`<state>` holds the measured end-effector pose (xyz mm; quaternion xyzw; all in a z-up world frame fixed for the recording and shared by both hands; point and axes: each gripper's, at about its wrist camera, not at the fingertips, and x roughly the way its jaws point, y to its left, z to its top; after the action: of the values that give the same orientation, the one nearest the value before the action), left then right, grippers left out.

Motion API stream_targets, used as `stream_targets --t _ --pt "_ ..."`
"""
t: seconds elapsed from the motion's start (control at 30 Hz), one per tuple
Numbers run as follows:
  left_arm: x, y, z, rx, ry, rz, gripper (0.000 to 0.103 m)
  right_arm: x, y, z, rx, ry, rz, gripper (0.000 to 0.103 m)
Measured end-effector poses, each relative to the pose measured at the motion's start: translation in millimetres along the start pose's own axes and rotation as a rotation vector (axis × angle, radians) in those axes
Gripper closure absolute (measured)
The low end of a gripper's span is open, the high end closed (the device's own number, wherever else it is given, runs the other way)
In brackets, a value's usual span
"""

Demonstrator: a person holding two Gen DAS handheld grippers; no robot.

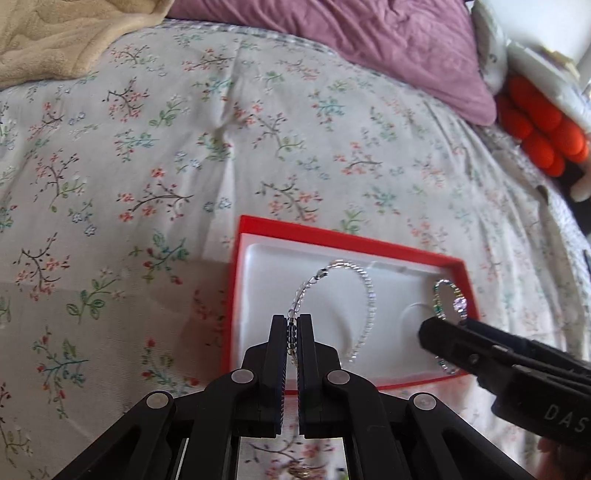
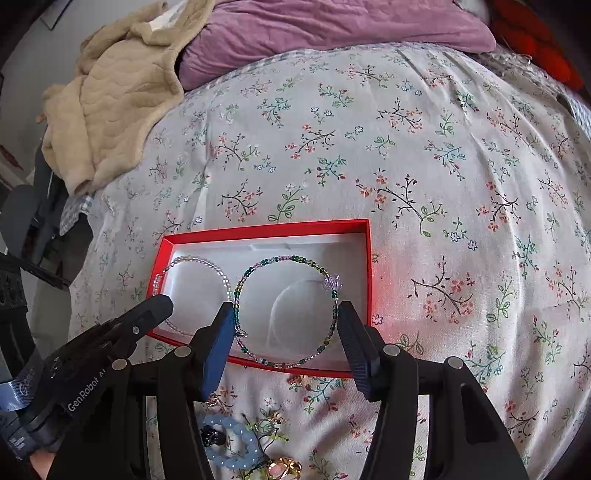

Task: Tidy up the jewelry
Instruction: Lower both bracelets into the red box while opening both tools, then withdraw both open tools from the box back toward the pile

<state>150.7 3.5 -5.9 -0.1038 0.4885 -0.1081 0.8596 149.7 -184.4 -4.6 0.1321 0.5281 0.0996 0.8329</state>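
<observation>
A red box (image 1: 343, 240) with a white moulded insert (image 2: 295, 236) lies on the floral bedspread. My left gripper (image 1: 294, 319) is shut on a clear beaded bracelet (image 1: 365, 280), whose loop hangs over the left half of the insert. The right wrist view shows this gripper (image 2: 162, 302) coming in from the left with that bracelet (image 2: 199, 263). My right gripper (image 2: 286, 321) is half closed, its blue pads (image 2: 221, 332) pressing both sides of a multicoloured beaded bracelet (image 2: 291, 258) over the right half of the box. In the left wrist view the right gripper (image 1: 448, 330) holds that ring (image 1: 448, 299) upright.
Loose jewellery lies on the bedspread near me: a pale blue bead bracelet (image 2: 229, 443), a gold ring (image 2: 286, 467) and small yellow-green pieces (image 2: 269, 428). A beige blanket (image 2: 110, 103) and a purple pillow (image 2: 332, 33) lie at the far side. Orange balls (image 1: 539, 129) sit far right.
</observation>
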Motion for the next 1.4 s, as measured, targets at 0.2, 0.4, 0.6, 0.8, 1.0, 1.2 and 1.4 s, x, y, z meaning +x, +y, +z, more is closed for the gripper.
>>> stream_targets --t 0.2,0.4,0.6,0.8,1.0,1.2,1.4 --pt "-1 0 0 0.014 -0.005 0.034 0.102 6 9 0 -0.041 -0.014 -0.035 0.042" --pt "-6 -4 -1 0.040 -0.009 0.055 0.100 6 15 -1 -0.074 -0.006 -0.073 0.037" --pt "-14 -5 -4 0.055 -0.010 0.065 0.080 -6 19 -5 -0.104 -0.027 -0.089 0.029" --pt "-29 -7 -10 0.073 -0.019 0.066 0.058 -21 19 -12 -0.118 -0.038 -0.096 0.028" --pt "-41 -10 -21 0.099 -0.022 0.086 0.033 -35 12 -24 -0.098 -0.017 -0.112 0.027" --pt "-47 -8 -33 0.114 0.007 0.099 0.016 -45 6 -38 -0.108 0.006 -0.135 0.027" --pt "-46 -3 -48 0.138 0.048 0.128 0.012 -50 -1 -54 -0.106 0.041 -0.141 0.027"
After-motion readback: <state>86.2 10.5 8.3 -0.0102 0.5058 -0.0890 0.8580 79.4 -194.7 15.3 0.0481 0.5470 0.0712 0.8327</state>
